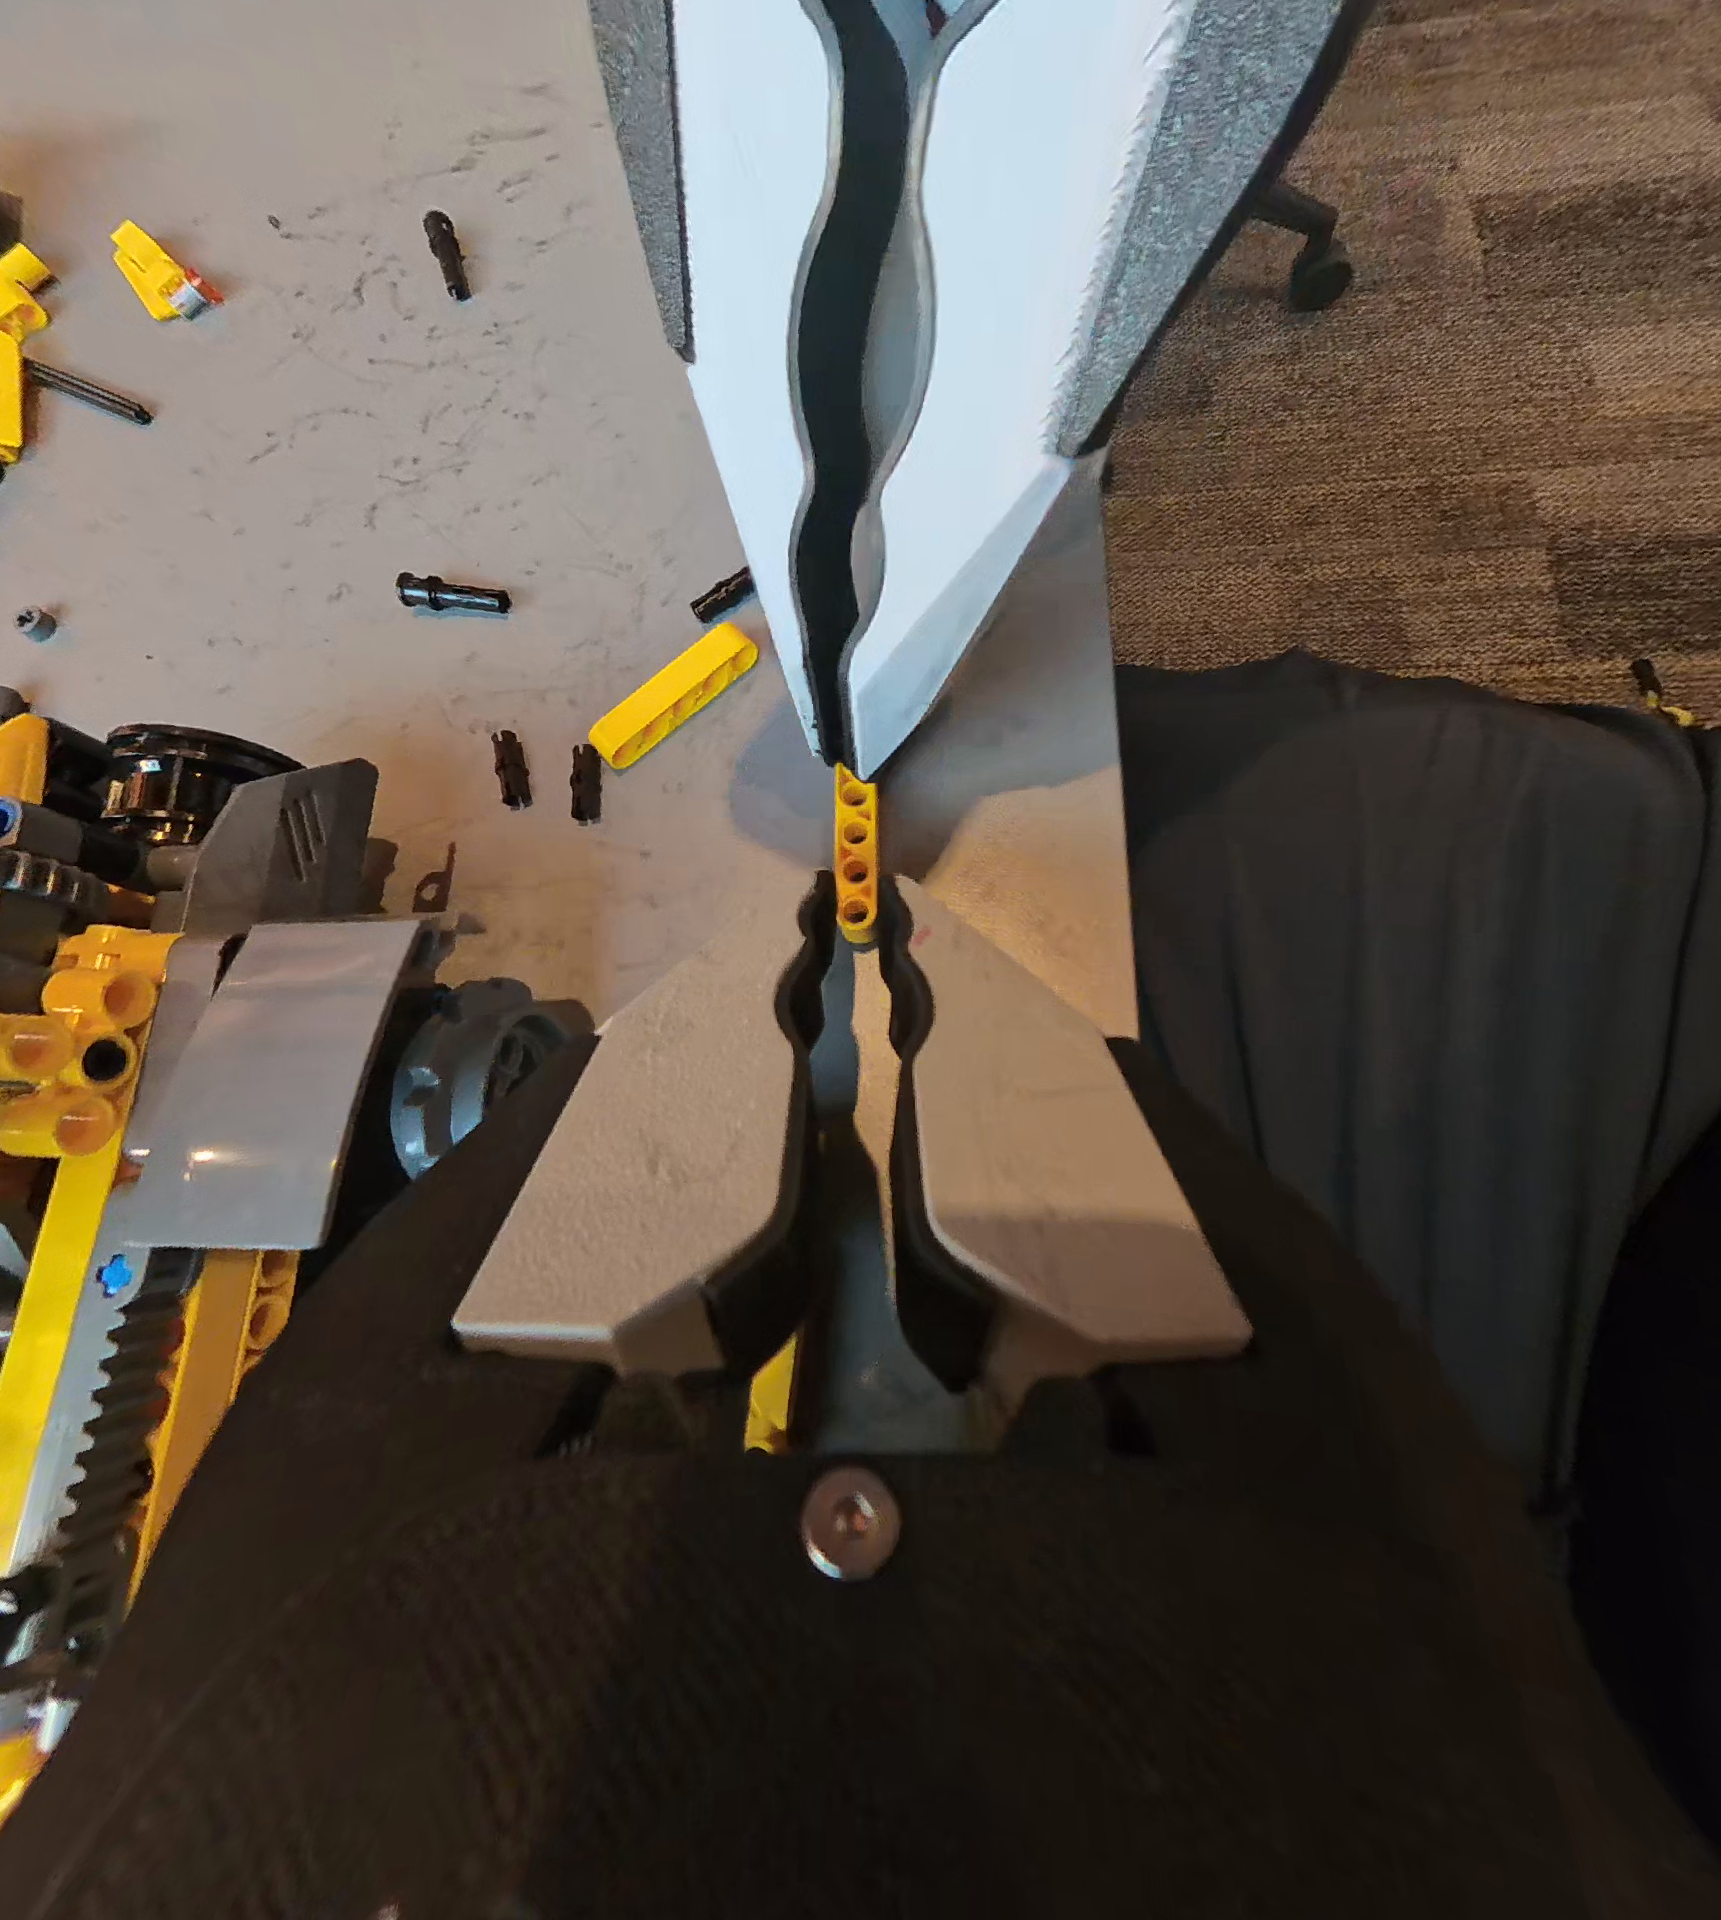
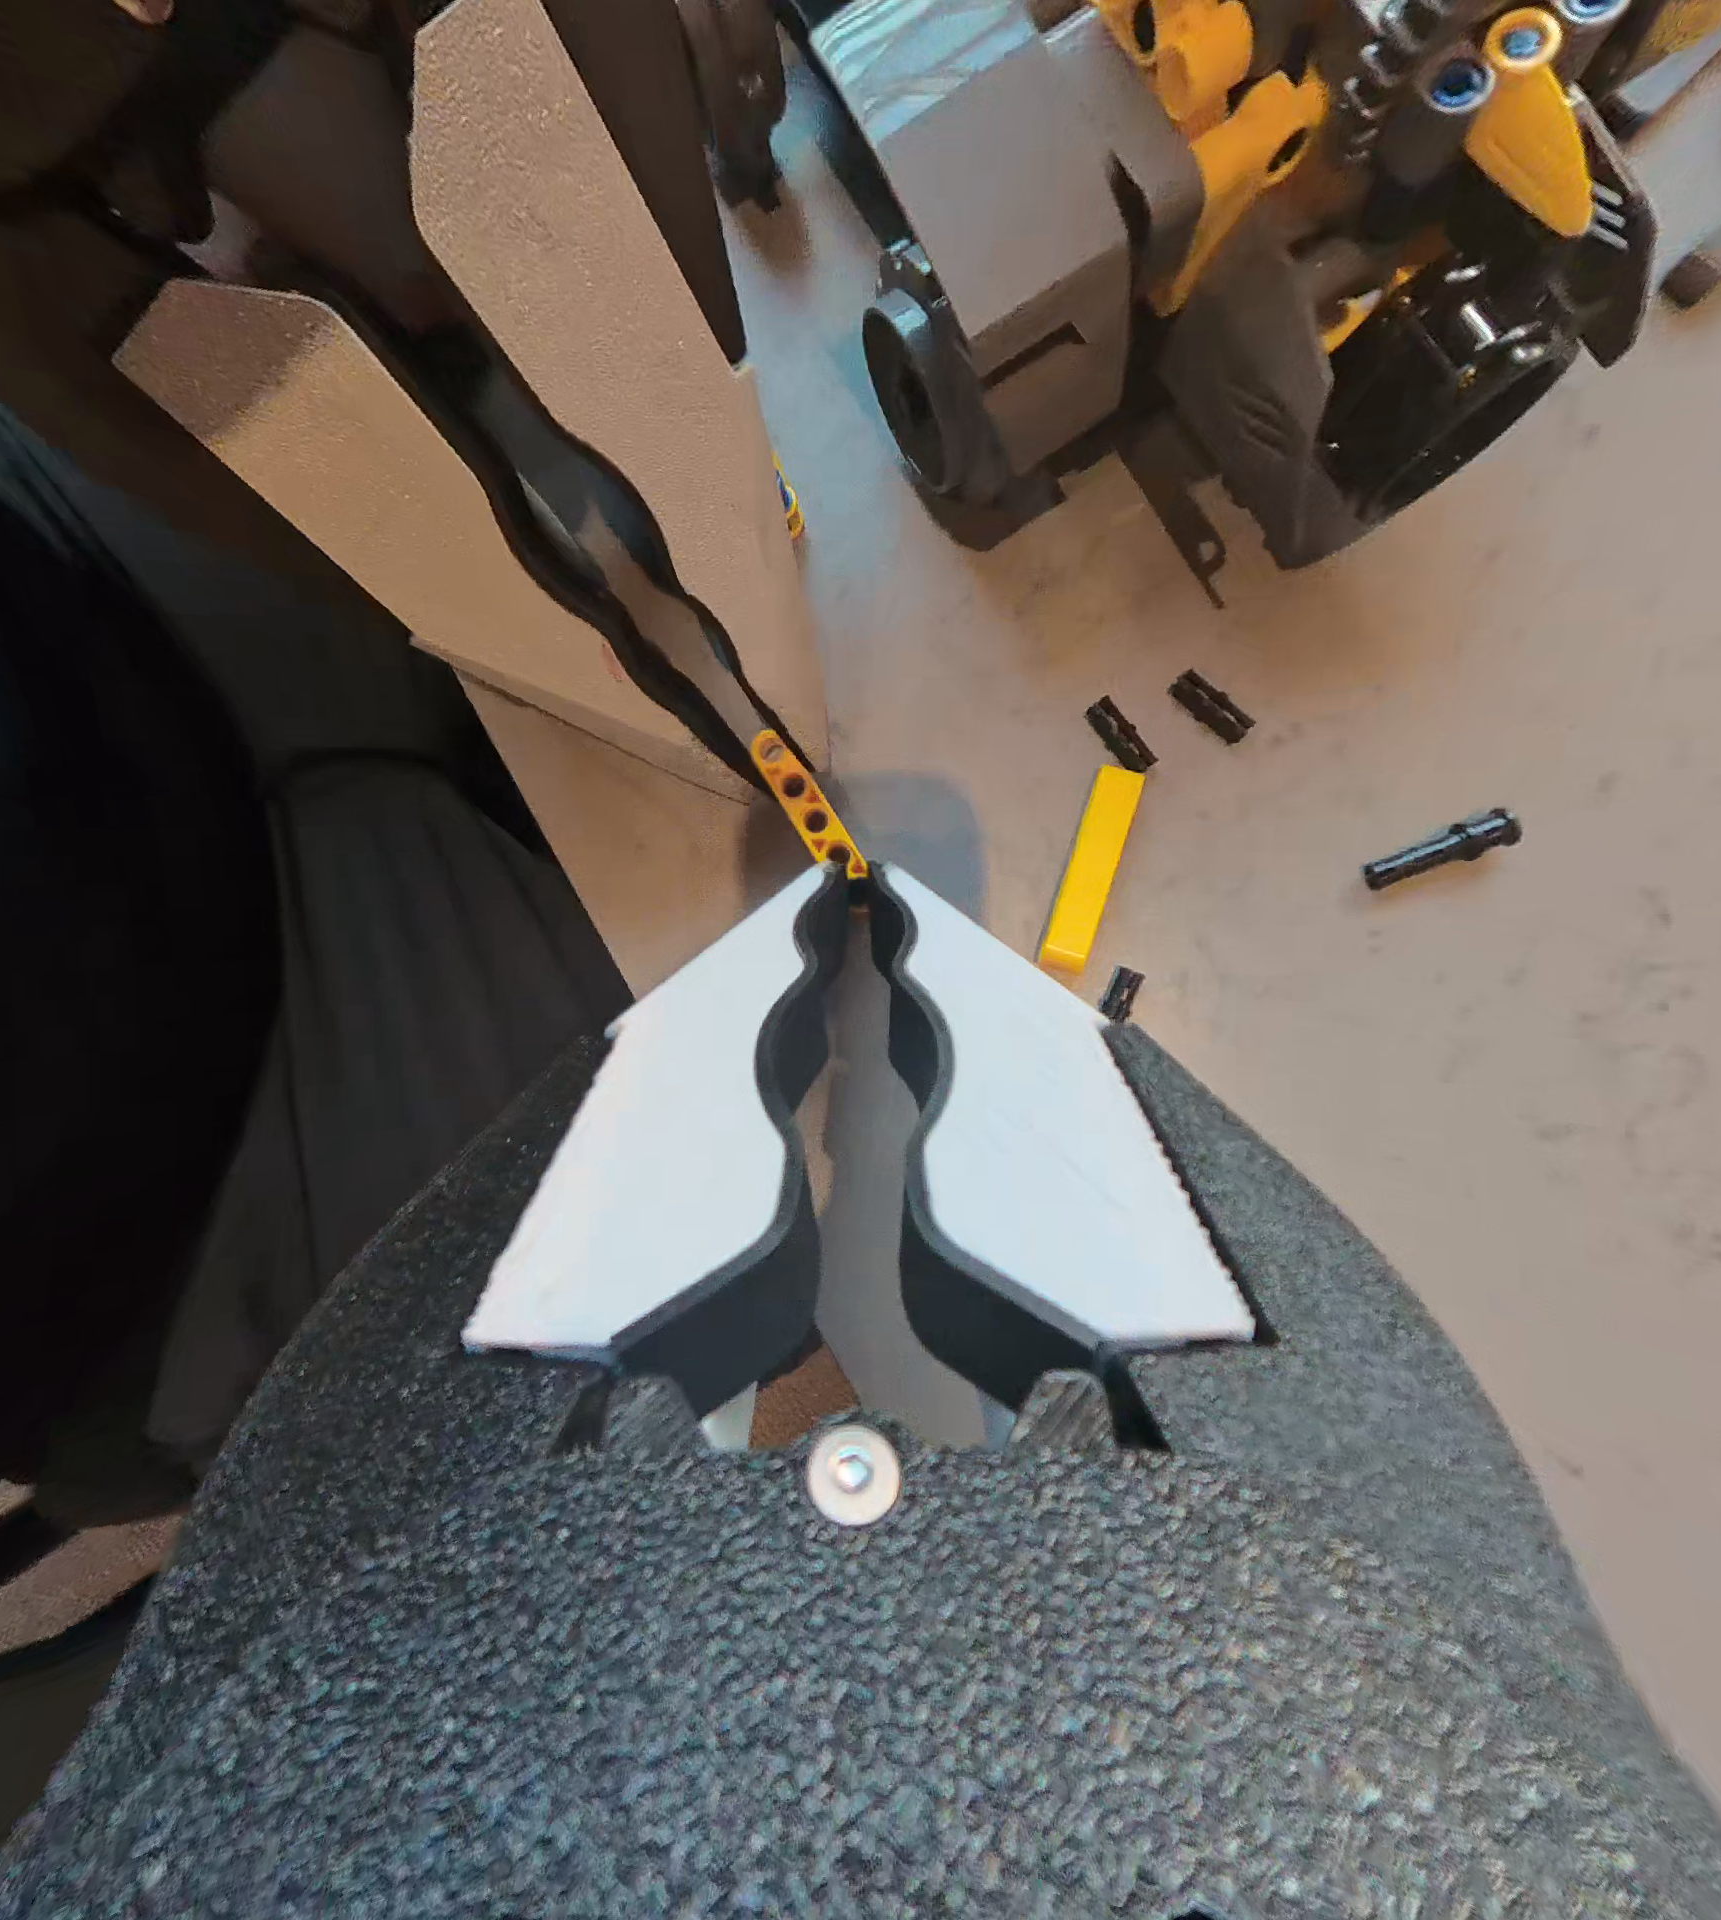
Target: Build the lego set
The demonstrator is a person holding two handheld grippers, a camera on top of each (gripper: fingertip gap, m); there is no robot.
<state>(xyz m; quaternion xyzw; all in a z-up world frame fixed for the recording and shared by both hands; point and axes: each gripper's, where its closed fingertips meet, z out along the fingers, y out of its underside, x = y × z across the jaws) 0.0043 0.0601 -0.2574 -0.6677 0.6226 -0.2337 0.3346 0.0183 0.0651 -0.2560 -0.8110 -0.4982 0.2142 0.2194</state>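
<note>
Both ends of one small yellow plastic beam with a row of holes gripped above the pale bench edge: near end clenched in left tool, far end in white-fingered right tool. Partly built yellow-and-grey brick vehicle model just beside. Flat yellow beam and black pins loose on bench, apart from both tools.

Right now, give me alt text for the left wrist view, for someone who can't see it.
Two grippers hold one small yellow beam by opposite ends above a table edge: the left gripper from below, the right gripper from above. A half-built yellow and grey model, black pins and another yellow beam lie to the left.
</note>
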